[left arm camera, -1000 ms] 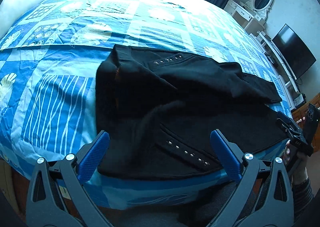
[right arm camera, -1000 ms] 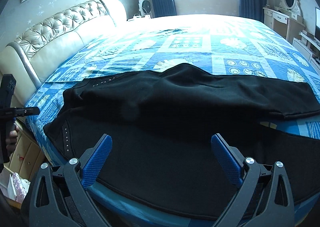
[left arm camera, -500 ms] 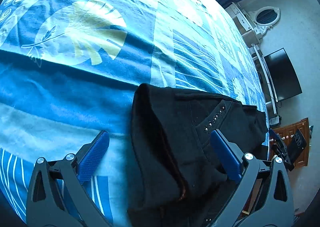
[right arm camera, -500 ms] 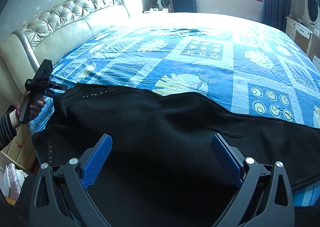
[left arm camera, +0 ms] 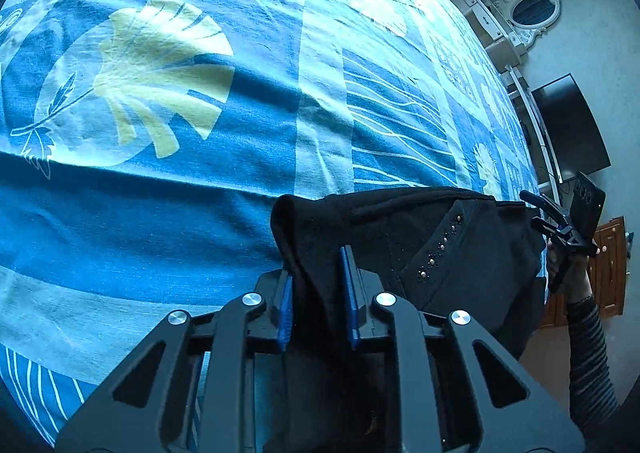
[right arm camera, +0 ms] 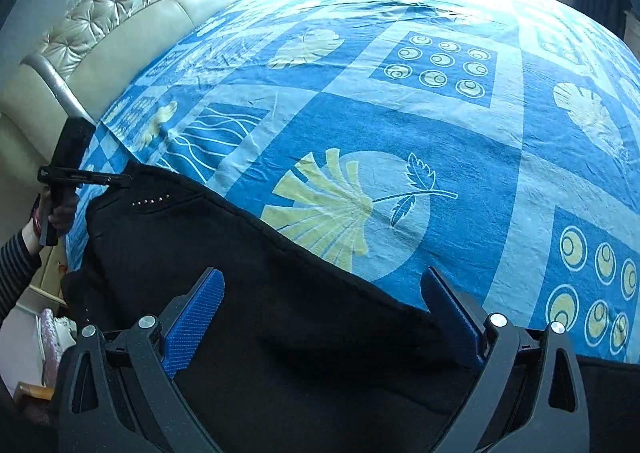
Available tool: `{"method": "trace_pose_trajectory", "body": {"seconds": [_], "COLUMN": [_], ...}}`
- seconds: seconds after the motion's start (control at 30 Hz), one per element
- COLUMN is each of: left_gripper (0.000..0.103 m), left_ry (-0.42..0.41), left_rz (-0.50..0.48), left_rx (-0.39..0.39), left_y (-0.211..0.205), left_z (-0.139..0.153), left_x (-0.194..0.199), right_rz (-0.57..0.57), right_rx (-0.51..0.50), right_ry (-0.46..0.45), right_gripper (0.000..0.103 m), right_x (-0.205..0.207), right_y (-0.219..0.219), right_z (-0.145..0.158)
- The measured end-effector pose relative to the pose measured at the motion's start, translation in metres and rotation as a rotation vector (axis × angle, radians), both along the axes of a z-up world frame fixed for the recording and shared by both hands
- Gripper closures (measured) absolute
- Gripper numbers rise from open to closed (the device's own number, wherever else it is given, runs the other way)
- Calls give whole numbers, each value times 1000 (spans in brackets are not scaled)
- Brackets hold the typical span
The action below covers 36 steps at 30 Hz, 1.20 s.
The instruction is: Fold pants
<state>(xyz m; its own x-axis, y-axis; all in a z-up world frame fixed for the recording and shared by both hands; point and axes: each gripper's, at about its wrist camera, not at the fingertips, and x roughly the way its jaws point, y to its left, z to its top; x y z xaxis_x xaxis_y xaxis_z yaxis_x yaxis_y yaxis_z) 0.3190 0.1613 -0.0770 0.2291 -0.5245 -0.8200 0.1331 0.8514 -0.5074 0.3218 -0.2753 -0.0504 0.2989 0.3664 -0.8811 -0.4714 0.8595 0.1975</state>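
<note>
The black, thick-knit pants with rows of small metal studs (left arm camera: 420, 245) lie across the near part of the bed's blue patchwork bedspread printed with pale leaf and circle motifs (left arm camera: 180, 213), waist end towards the padded cream headboard (right arm camera: 132, 13), legs running off towards the other side; this flat, lengthwise lay suits a fold carried over the width.

The left gripper (left arm camera: 316, 293) has just been closing and now stands clamped on a raised ridge of the waistband corner; the blue pads (left arm camera: 286, 305) press black fabric from both sides; judged purpose: a firm hold on the waist end so that it can be lifted and carried over. In the right wrist view the same gripper (right arm camera: 120, 178) shows at the studded corner, held in a hand (right arm camera: 56, 213) with a striped sleeve.

The right gripper (right arm camera: 320, 305) hangs above the leg part of the pants (right arm camera: 280, 313), tilted steeply down, jaws wide apart with nothing between them; its blue textured fingers (right arm camera: 192, 325) straddle the far fabric edge without touching it, as far as can be told; judged purpose: a matching pinch further down the leg, so both ends travel together and the fold stays straight. It also appears at the right edge of the left wrist view (left arm camera: 556, 225).

Task stage, as judged: one corner secured, second grasp not yet made, no fold begun.

Beyond the bed stand a white dressing table with an oval mirror (left arm camera: 532, 13) and a dark flat screen (left arm camera: 568, 125).

Markings: no brand, label or legible writing is visible on garment, bedspread or grippers.
</note>
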Motion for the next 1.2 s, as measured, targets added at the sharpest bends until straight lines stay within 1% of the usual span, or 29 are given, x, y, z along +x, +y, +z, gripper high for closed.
{"method": "trace_pose_trajectory", "body": {"seconds": [0.03, 0.07, 0.1, 0.13, 0.17, 0.23, 0.33, 0.4, 0.43, 0.5, 0.57, 0.63, 0.7, 0.8, 0.87, 1.0, 1.07, 1.13, 1.17, 1.2], "left_gripper": [86, 87, 89, 91, 93, 96, 98, 98, 98, 98, 98, 98, 98, 98, 98, 96, 94, 90, 89, 84], "left_ry": [-9, -16, -19, -21, -24, -39, -81, -113, -130, -167, -202, -216, -225, -241, -240, -184, -158, -134, -122, -114], "left_rz": [-11, -19, -24, -26, -25, -13, 6, 23, 30, 28, 18, 18, 26, 42, 52, 80, 91, 101, 108, 117], "left_rx": [14, 27, 37, 41, 39, 25, -20, -51, -79, -123, -136, -160, -185, -207, -195, -204, -192, -173, -172, -174], "left_y": [-3, -6, -9, -10, -11, -10, -6, -2, -1, 0, -2, -1, 3, 11, 16, 23, 23, 23, 24, 25], "left_z": [1, 3, 4, 6, 8, 15, 31, 44, 52, 67, 80, 87, 91, 93, 88, 61, 47, 35, 30, 25], "left_x": [0, -1, 0, 1, 2, 4, 1, -8, -14, -29, -50, -74, -98, -136, -158, -189, -199, -207, -211, -215], "right_rz": [38, 75, 87, 86, 95, 89, 39, 26, 28, 36, 24, 18, 7, -6, -13, -24, -42, -57, -63, -73], "right_rx": [-30, -52, -104, -122, -139, -164, -168, -195, -217, -253, -268, -291, -310, -321, -326, -344, -335, -335, -338, -335], "right_ry": [21, 56, 103, 143, 134, 71, -72, -165, -212, -289, -335, -376, -400, -411, -409, -375, -350, -336, -324, -320], "right_gripper": [9, 23, 78, 86, 86, 88, 88, 88, 88, 88, 88, 88, 88, 88, 88, 88, 88, 88, 88, 87], "right_x": [3, 5, 8, 9, 7, 0, -22, -49, -65, -96, -126, -157, -182, -215, -231, -252, -258, -263, -265, -266], "right_y": [6, 11, 16, 16, 16, 17, 13, 15, 17, 21, 23, 25, 27, 30, 32, 35, 34, 33, 33, 33], "right_z": [-4, -9, -16, -21, -19, -4, 32, 52, 59, 69, 72, 69, 63, 49, 38, 13, 1, -8, -12, -14]}}
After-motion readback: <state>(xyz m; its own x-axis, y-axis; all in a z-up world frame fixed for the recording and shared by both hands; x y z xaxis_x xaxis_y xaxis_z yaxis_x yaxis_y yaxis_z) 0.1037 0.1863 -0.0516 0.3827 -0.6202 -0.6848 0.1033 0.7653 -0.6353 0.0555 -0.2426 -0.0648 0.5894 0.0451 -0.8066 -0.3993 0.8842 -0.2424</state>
